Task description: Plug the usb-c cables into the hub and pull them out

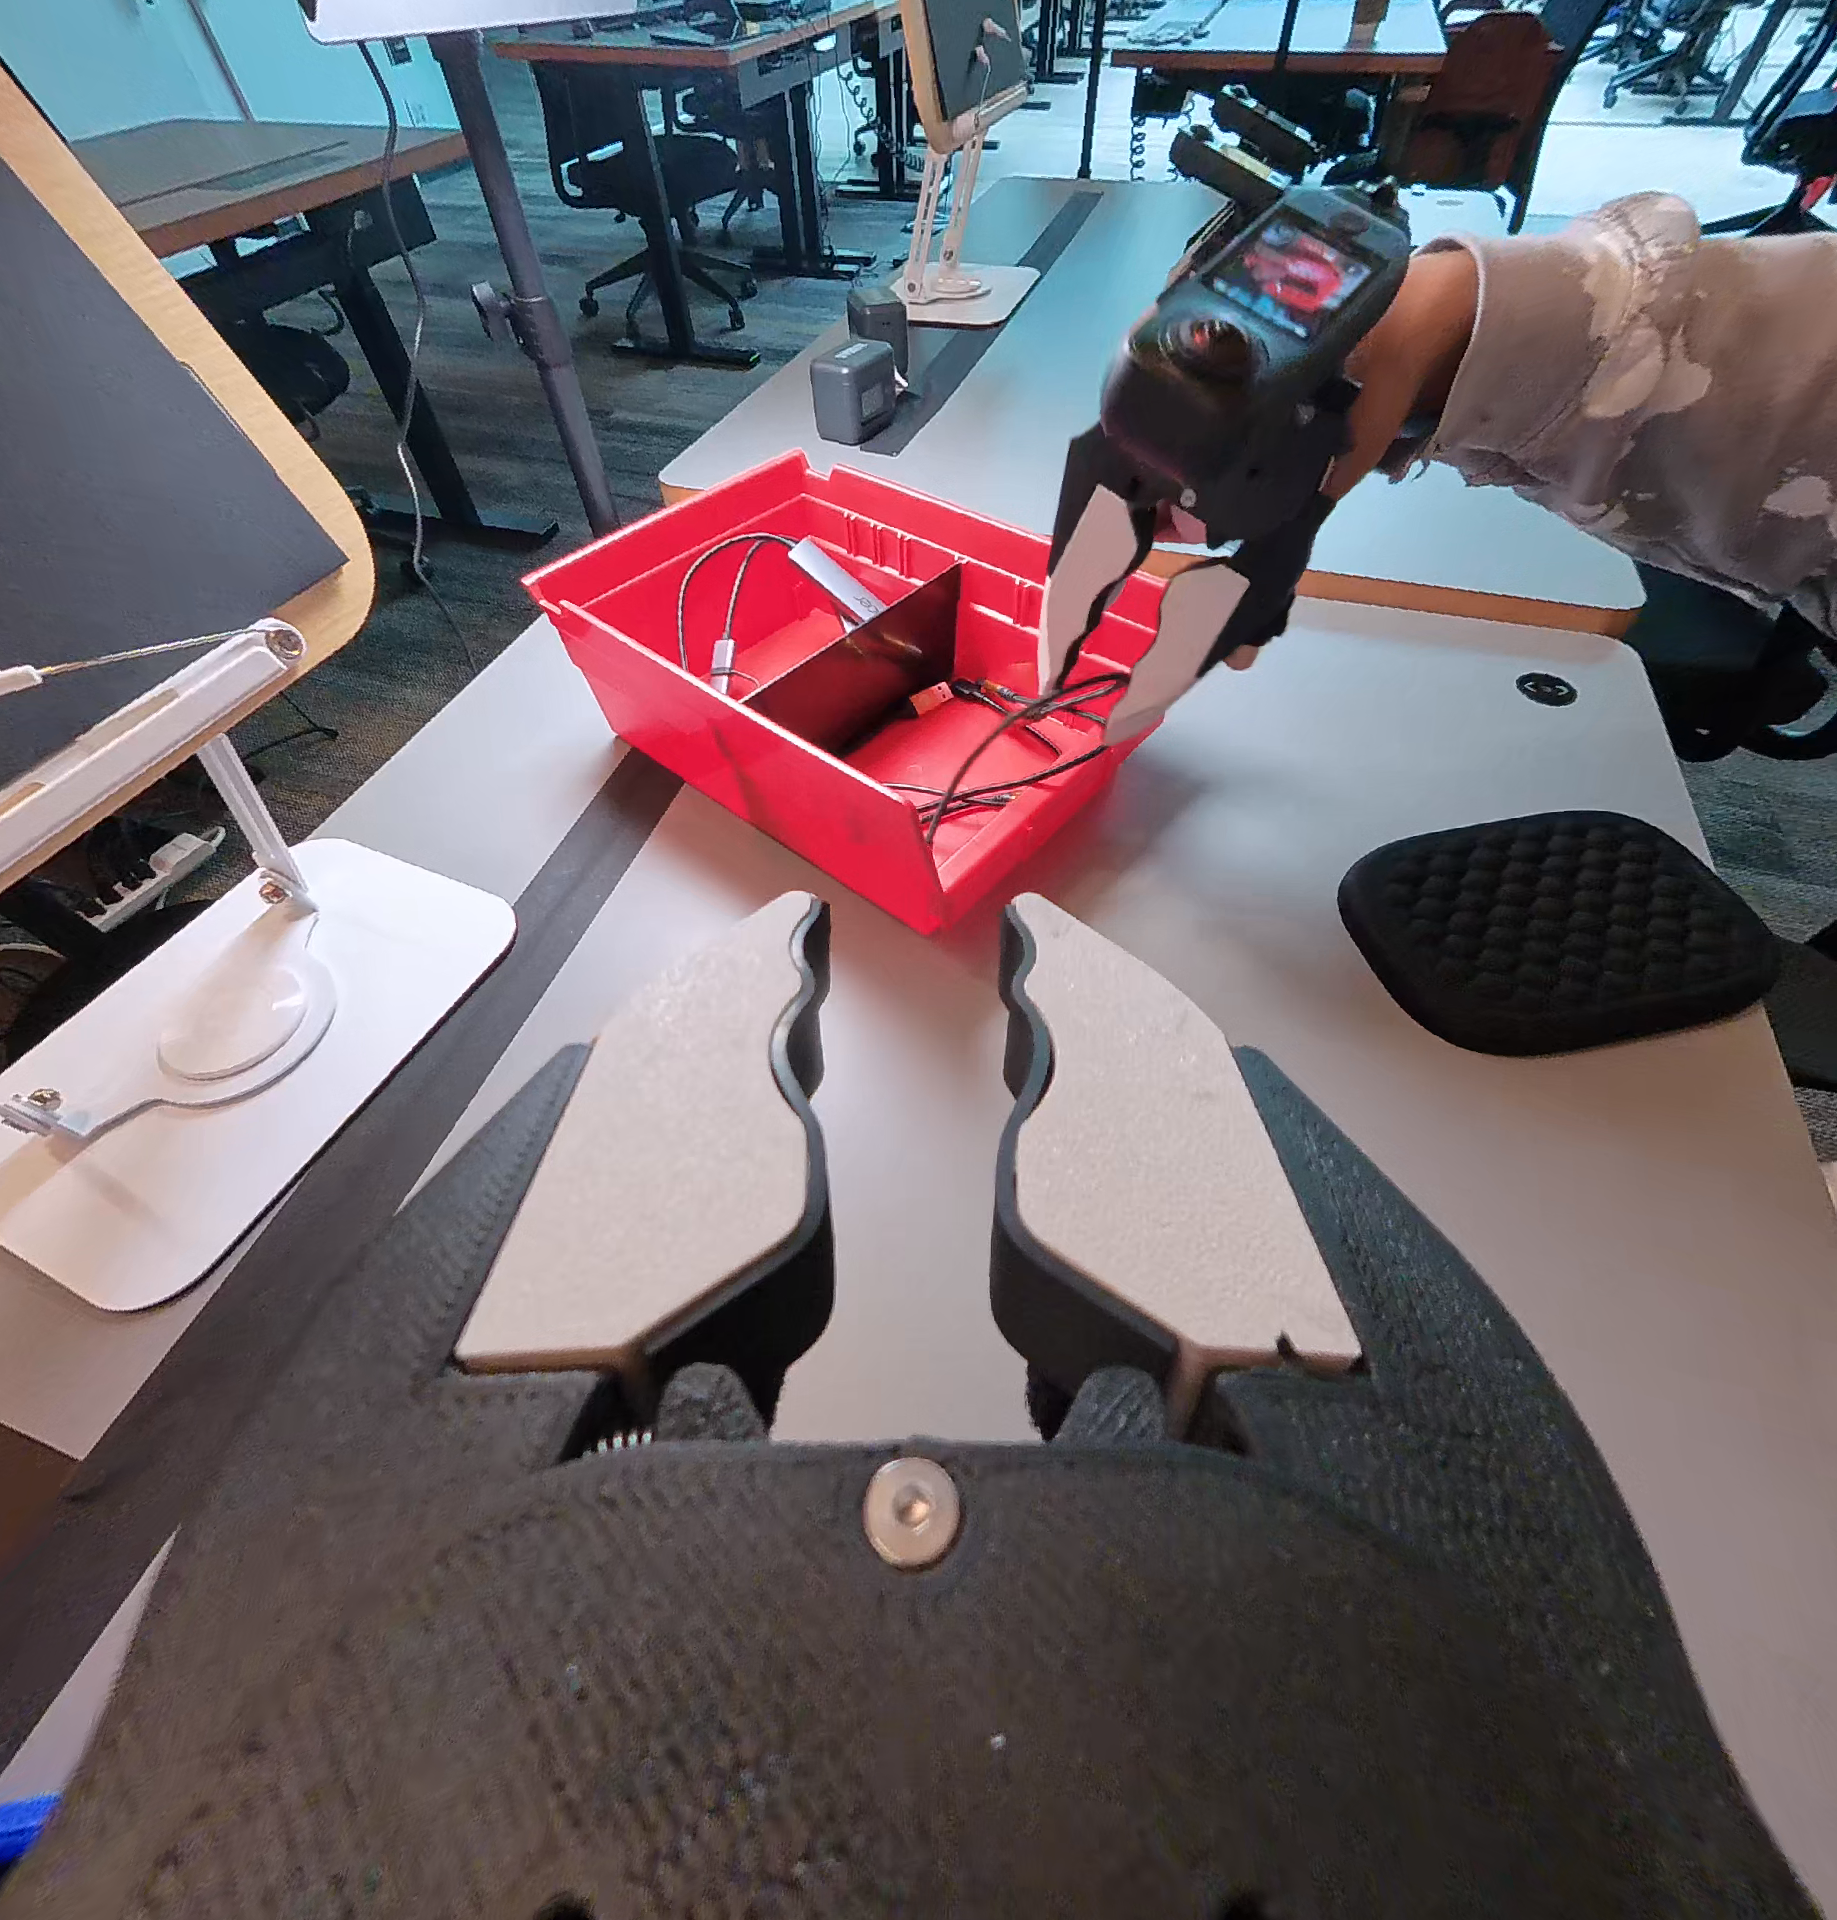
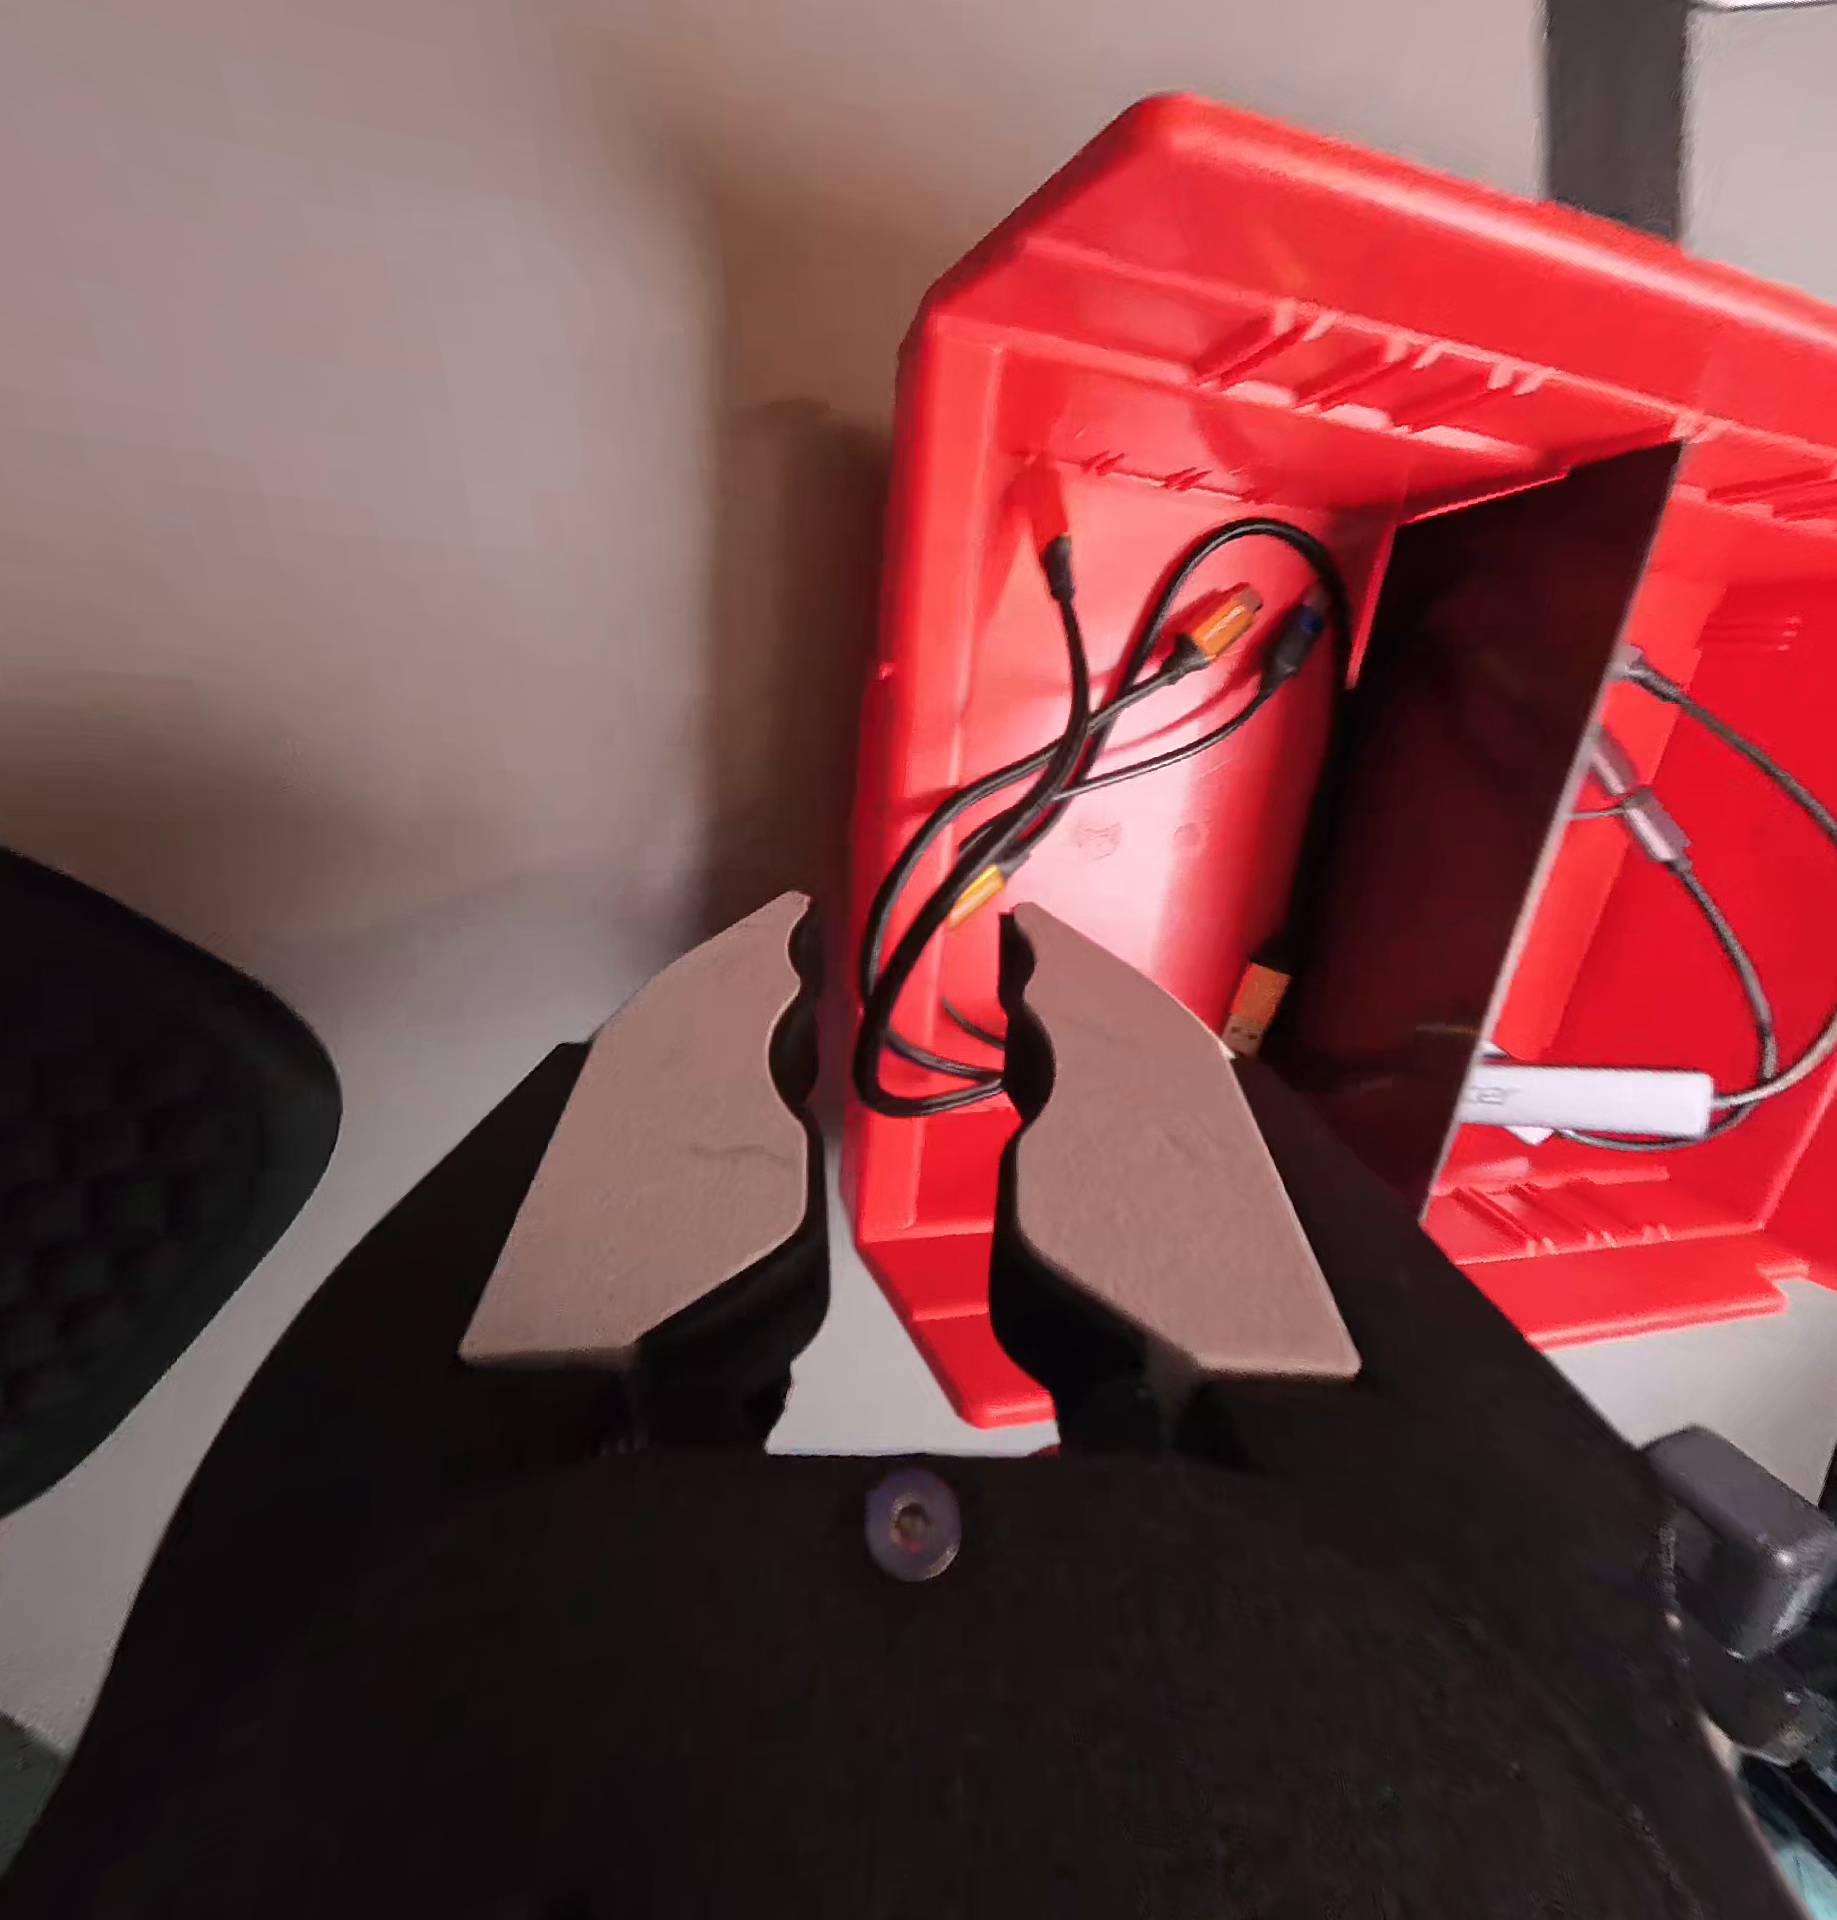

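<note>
A red bin (image 1: 789,769) (image 2: 1153,260) stands on the grey table, split by a black divider (image 1: 862,665) (image 2: 1496,810). One side holds black cables with orange plugs (image 1: 997,738) (image 2: 1080,748). The other side holds a silver hub (image 1: 841,587) (image 2: 1589,1101) with its grey braided cable (image 2: 1724,862). My right gripper (image 2: 906,925) (image 1: 1085,707) is open, pointing down over the bin's cable side, with a cable loop between its fingers. My left gripper (image 1: 912,914) is open and empty above the table, short of the bin.
A black padded cushion (image 1: 1548,935) (image 2: 93,1164) lies on the table right of the bin. A white stand base (image 1: 218,1060) holding a tilted board sits at the left. Two small grey boxes (image 1: 857,390) sit behind the bin. Desks and chairs fill the background. Spacing between my two grippers at the tips: around 25 centimetres.
</note>
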The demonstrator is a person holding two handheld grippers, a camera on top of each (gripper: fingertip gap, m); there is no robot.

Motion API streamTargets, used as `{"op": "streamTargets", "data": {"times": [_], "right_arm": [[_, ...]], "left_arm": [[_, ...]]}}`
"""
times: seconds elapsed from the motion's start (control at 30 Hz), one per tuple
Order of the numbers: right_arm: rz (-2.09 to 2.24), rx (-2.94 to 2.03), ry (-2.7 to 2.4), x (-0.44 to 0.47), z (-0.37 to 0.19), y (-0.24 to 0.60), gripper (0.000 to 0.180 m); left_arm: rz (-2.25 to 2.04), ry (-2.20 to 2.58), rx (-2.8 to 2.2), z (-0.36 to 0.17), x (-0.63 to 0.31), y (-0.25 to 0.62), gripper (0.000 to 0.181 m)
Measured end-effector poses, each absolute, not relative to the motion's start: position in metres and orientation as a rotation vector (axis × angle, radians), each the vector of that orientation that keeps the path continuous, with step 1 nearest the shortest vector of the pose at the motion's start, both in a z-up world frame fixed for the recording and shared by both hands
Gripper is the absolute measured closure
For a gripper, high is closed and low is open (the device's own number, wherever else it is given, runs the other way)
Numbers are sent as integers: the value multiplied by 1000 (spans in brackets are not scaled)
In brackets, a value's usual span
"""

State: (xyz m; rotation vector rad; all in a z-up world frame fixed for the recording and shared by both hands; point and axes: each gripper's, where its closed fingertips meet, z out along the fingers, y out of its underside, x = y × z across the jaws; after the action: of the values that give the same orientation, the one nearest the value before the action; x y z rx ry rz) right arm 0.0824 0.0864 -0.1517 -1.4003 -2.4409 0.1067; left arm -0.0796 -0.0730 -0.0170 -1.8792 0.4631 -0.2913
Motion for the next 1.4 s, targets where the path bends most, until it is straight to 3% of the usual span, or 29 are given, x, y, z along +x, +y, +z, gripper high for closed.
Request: {"op": "streamTargets", "data": {"times": [0.13,0.23,0.4,0.63,0.73,0.87,1.03,1.4], "right_arm": [[-52,-1323,-2503,93,-176,87,148],[-102,-1273,-2490,92,-182,91,173],[5,-1344,-2441,86,-170,101,175],[-369,-1190,-2372,83,-186,145,175],[-294,-1270,-2409,87,-193,143,170],[-24,-1410,-2439,88,-176,129,150],[238,-1480,-2462,96,-153,108,142],[320,-1480,-2462,108,-154,93,162]], "left_arm": [[-289,469,-1886,-19,-78,-72,149],[-289,471,-1889,-21,-77,-72,149],[-289,468,-1896,-23,-79,-71,149],[-293,472,-1906,-26,-78,-69,149],[-294,481,-1914,-29,-77,-69,149],[-288,482,-1920,-30,-78,-69,149],[-288,473,-1919,-30,-80,-69,149],[-285,473,-1919,-31,-80,-70,150]]}}
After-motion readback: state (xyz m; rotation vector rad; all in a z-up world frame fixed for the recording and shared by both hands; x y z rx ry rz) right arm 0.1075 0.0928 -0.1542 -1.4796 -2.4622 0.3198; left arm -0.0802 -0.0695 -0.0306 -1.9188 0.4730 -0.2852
